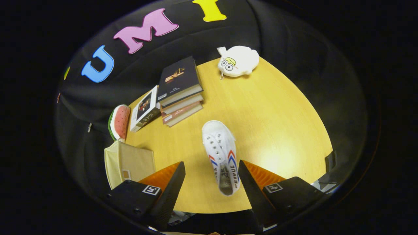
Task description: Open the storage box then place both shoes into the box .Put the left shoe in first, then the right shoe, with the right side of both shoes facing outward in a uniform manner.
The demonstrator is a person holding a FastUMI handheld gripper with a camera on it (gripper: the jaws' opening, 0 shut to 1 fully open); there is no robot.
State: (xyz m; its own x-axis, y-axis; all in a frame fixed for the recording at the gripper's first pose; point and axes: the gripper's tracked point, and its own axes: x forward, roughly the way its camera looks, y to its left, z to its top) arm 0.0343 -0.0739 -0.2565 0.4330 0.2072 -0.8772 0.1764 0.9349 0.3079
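Gripper (211,174) fingers stood spread wide apart, pinching nothing, as I looked down on the table (271,111). One white shoe (222,155) lay on the wood between the fingers, nearer the right finger than the left, and I could not tell whether it touched that finger. Its toe pointed away from me and its heel opening sat down between the fingers; red and blue chevrons showed on both sides of it. I noted the box (129,163), a beige fabric one, just left of the left finger at the table's edge; whether it was open I could not tell. Beyond the box I saw a watermelon-slice toy (119,121), then a leaning book (143,109) against a stack of books (180,91). A white plush (238,61) lay at the far edge, well apart from the shoe.
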